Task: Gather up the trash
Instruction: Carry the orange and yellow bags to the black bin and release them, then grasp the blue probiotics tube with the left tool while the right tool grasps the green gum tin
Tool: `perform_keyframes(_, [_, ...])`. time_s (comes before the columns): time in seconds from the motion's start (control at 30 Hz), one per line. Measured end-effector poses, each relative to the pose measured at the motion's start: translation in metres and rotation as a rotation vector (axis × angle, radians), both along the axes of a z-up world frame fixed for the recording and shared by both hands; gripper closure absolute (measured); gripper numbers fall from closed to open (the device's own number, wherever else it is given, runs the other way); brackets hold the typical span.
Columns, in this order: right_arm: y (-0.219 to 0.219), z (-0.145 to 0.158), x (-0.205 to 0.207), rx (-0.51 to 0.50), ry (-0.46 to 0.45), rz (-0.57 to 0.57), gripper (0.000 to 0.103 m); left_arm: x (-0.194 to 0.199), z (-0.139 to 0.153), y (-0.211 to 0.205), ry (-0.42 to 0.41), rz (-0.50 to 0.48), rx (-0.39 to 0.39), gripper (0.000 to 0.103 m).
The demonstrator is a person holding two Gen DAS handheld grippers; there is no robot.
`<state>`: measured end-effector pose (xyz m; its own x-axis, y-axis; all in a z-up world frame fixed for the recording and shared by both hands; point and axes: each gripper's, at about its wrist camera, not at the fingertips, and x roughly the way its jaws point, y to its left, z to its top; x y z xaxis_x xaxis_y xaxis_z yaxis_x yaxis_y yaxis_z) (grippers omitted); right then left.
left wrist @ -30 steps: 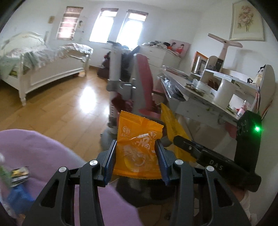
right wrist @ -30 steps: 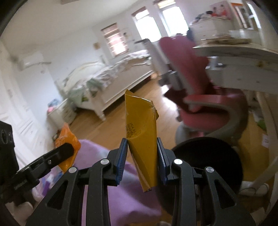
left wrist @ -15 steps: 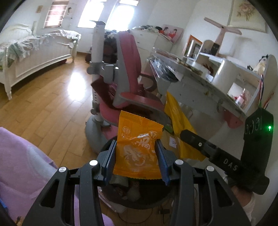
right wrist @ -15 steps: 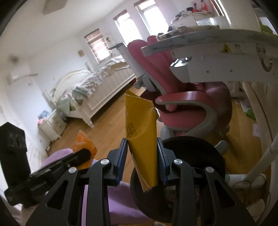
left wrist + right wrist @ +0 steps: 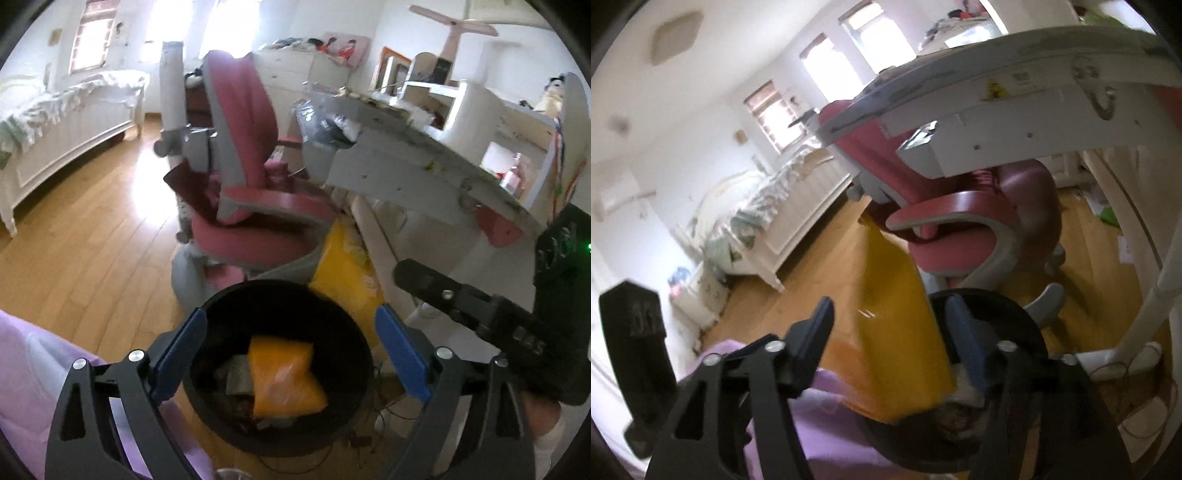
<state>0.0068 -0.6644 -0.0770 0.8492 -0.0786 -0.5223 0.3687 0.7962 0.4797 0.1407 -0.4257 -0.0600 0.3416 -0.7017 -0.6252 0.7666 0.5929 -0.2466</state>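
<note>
A round black trash bin (image 5: 229, 306) stands on the wooden floor under my left gripper (image 5: 291, 350), which is open and empty above it. The orange snack packet (image 5: 284, 380) lies inside the bin on other rubbish. My right gripper (image 5: 890, 332) is open over the bin's rim (image 5: 1015, 306). The yellow wrapper (image 5: 897, 325) is blurred between its spread fingers, loose and tilting toward the bin. It shows in the left wrist view (image 5: 343, 266) beside the right gripper's finger (image 5: 436, 288).
A pink desk chair (image 5: 251, 206) stands just behind the bin. A white desk (image 5: 406, 162) overhangs at the right, its leg (image 5: 1145, 295) near the bin. A purple cloth (image 5: 33, 373) lies at lower left. A white bed (image 5: 66, 122) stands far left.
Both grippers dropped toward the bin and opened. The orange packet fell from the left gripper into the bin. The yellow wrapper slipped free of the right gripper's fingers.
</note>
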Motion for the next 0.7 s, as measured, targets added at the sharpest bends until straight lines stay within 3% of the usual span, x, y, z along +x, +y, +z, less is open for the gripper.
perform_keyframes(0.17, [0.006, 0.001, -0.001, 0.003, -0.003, 0.01, 0.038, -0.005, 0.005, 0.003, -0.015, 0.002, 0.011, 0.011])
perform_keyframes(0.37, [0.024, 0.004, 0.005, 0.005, -0.01, 0.058, 0.038, -0.008, 0.013, 0.036, -0.041, 0.06, 0.003, 0.011])
perform_keyframes(0.53, [0.052, 0.008, 0.019, -0.001, -0.011, 0.136, 0.038, 0.001, 0.019, 0.099, -0.043, 0.22, 0.01, 0.011])
perform_keyframes(0.7, [0.106, 0.013, 0.041, -0.028, 0.005, 0.278, 0.038, 0.006, 0.024, 0.187, -0.07, 0.438, 0.037, 0.011])
